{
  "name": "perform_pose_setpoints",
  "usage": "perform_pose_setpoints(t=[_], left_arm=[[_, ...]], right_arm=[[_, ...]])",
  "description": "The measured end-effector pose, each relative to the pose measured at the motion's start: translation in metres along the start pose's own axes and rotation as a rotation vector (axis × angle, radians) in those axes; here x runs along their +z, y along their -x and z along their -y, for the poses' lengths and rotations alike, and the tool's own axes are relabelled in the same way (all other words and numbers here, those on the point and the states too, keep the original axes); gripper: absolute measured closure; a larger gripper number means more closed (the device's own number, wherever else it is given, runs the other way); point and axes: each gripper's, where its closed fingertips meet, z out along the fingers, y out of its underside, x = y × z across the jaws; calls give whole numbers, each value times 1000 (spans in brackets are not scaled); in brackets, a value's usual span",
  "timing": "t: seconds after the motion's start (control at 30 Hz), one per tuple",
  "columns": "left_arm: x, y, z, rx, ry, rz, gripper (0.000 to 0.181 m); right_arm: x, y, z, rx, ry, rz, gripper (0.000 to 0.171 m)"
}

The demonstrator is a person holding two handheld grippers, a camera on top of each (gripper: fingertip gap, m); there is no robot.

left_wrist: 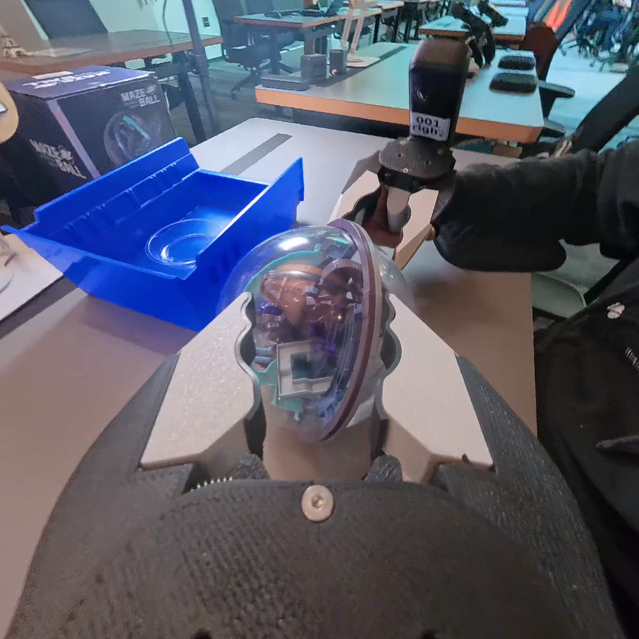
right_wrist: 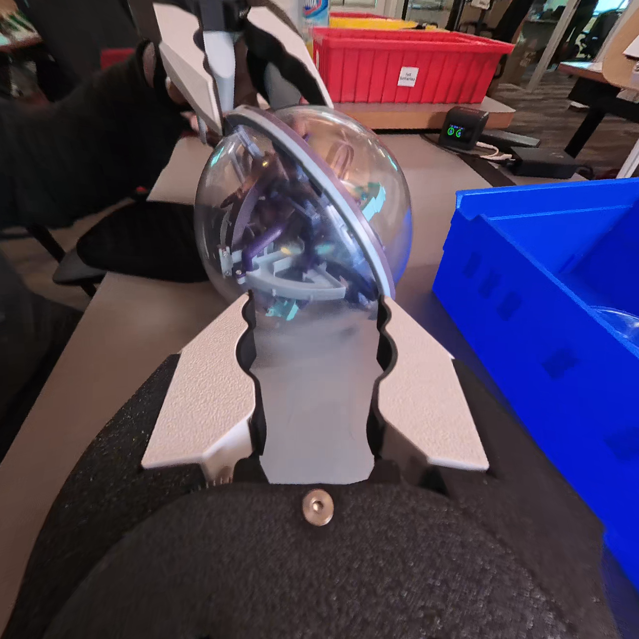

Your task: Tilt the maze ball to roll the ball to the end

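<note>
Left wrist view: tongs (left_wrist: 320, 349) grip maze ball (left_wrist: 311, 325)

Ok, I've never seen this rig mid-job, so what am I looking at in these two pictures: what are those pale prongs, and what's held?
No robot arm here: a person holds one two-finger tool in each hand, and each picture comes from a camera on one tool, looking along its fingers. The pale prongs at the bottom are those fingers. In the left wrist view, the left tool grips the clear maze ball; the right tool comes in from the far side. The right wrist view shows the right tool at the same ball's lower edge; whether it pinches is unclear. On the grey table sits a blue bin with a clear dish inside, and a dark box behind.
</note>
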Motion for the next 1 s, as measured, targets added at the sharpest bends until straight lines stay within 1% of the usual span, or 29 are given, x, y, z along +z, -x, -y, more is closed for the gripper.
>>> perform_pose_setpoints(t=[0.03, 0.13, 0.17, 0.27, 0.3, 0.33, 0.4, 0.5, 0.57, 0.63, 0.77, 0.83, 0.9, 0.97, 1.0], left_arm=[[-1, 3, 1, -20, -3, 7, 112], [-5, 13, 3, -15, -5, 72, 133], [-6, 17, 1, 12, 7, 110, 141], [-4, 27, -10, 125, 60, 223, 156], [-4, 29, -13, 157, 77, 240, 164], [-3, 32, -16, 179, 93, 254, 167], [1, 39, -23, 237, 142, 268, 168], [8, 48, -33, 380, 217, 290, 170], [14, 43, -30, 421, 217, 261, 172], [16, 38, -18, 416, 189, 229, 174], [12, 22, 15, 263, 55, 101, 175], [10, 19, 24, 120, -8, 32, 175], [6, 26, 26, -86, -76, -37, 176], [3, 40, 17, -283, -124, -88, 176], [3, 50, 9, -376, -148, -102, 176]], right_arm=[[3, 0, 2, 16, -13, 2, 103], [9, -1, 3, 38, -24, -15, 106], [9, -2, 3, 42, -24, -26, 106], [12, -1, 2, 61, -23, -30, 105], [12, -2, 2, 66, -28, -28, 106], [12, -3, 3, 73, -35, -28, 106], [13, -7, 4, 94, -49, -37, 106], [12, -10, 7, 121, -72, -33, 110], [10, -11, 6, 113, -69, -37, 110], [5, -13, 5, 88, -66, -51, 109], [-19, -23, 6, 71, -83, -64, 108], [-30, -25, 0, 99, -71, -41, 110], [-35, -27, -12, 140, -51, -22, 115], [-33, -26, -22, 173, -33, 1, 125], [-30, -24, -26, 186, -21, 13, 126]])
